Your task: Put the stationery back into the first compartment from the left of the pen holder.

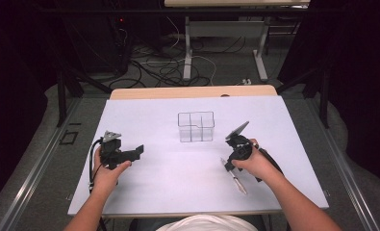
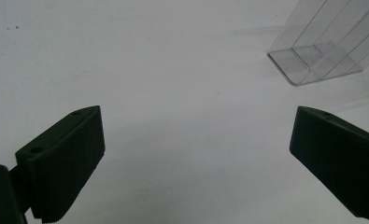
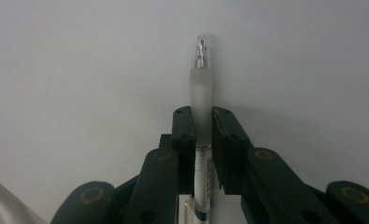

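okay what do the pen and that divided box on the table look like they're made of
Pen: likely plastic, with a frosted, cloudy grip section and a clear glossy tip that shows the inner point; the right gripper is shut on it.
Divided box: probably clear acrylic or similar hard plastic, see-through with bright edges and sharp inner partitions; glass can't be ruled out.

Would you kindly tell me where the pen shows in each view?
High view: the pen lies lower right of centre, under the right hand.
Left gripper view: no pen; the clear box sits top right.
Right gripper view: centre, between the tongs, tip up.
Shared landmark: the white tabletop.
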`<state>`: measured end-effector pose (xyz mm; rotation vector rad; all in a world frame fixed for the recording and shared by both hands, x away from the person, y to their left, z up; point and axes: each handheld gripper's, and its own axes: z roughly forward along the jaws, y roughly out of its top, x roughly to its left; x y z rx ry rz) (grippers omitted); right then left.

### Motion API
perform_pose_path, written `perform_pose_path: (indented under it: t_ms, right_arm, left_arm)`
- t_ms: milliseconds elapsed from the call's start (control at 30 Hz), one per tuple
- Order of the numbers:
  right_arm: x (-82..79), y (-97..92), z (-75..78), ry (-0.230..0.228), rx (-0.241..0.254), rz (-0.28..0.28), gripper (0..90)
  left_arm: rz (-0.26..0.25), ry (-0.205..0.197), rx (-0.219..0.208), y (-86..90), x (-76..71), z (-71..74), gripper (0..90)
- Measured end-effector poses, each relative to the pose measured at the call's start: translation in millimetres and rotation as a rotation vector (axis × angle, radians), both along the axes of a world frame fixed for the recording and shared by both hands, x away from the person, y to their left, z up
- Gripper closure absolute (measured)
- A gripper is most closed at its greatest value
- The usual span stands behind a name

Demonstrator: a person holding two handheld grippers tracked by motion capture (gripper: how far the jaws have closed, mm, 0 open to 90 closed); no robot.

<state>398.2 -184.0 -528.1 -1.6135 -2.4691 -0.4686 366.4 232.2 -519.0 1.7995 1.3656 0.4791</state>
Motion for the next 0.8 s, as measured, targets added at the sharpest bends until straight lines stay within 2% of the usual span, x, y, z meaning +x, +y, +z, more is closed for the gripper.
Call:
perform_pose_path:
  t_ms: [300, 333, 467, 533, 567, 600, 633, 667, 700, 733, 767, 800]
  right_arm:
    - [2.6, -7.0, 10.3, -0.048, 0.072, -0.011, 79.9]
    - [2.0, -7.0, 11.8, -0.047, 0.087, -0.033, 79.9]
    - [3.2, -10.0, 14.2, -0.105, 0.145, -0.042, 79.9]
    - [2.2, -9.6, 14.0, -0.142, 0.189, -0.077, 79.9]
    - [2.5, -10.1, 14.9, -0.157, 0.192, -0.072, 79.9]
    - [2.3, -10.4, 17.7, -0.150, 0.178, -0.072, 79.9]
    - [1.3, -9.7, 18.4, -0.165, 0.197, -0.088, 79.9]
    - [1.6, -10.8, 18.8, -0.199, 0.200, -0.069, 79.9]
    - [0.6, -10.2, 21.0, -0.199, 0.194, -0.086, 79.9]
    - [0.8, -10.7, 21.8, -0.224, 0.200, -0.074, 79.9]
    - [0.0, -10.7, 20.8, -0.268, 0.238, -0.087, 79.9]
    - [-0.9, -11.2, 23.3, -0.267, 0.233, -0.095, 79.9]
  left_arm:
    - [0.002, 0.001, 0.000, -0.1, -0.2, 0.1, 3.2]
    - [0.002, 0.002, 0.000, 0.0, -0.3, 0.1, 3.2]
    - [0.001, 0.003, 0.001, -0.2, -0.3, 0.0, 3.2]
    - [0.001, 0.003, 0.001, -0.1, -0.3, 0.0, 3.2]
    - [0.000, 0.004, 0.002, -0.1, -0.2, -0.1, 3.2]
    - [0.001, 0.004, 0.001, -0.1, -0.2, -0.2, 3.2]
    - [0.000, 0.004, 0.002, -0.1, -0.2, -0.2, 3.2]
    - [-0.002, 0.008, 0.003, 0.1, -0.3, 0.1, 3.2]
    - [-0.004, 0.012, 0.005, 0.2, -0.3, 0.3, 3.2]
    - [-0.004, 0.011, 0.005, 0.1, -0.3, 0.3, 3.2]
    - [-0.009, 0.012, 0.009, 0.4, -0.3, 0.4, 3.2]
    - [-0.005, 0.005, 0.006, 0.0, -0.3, 0.0, 3.2]
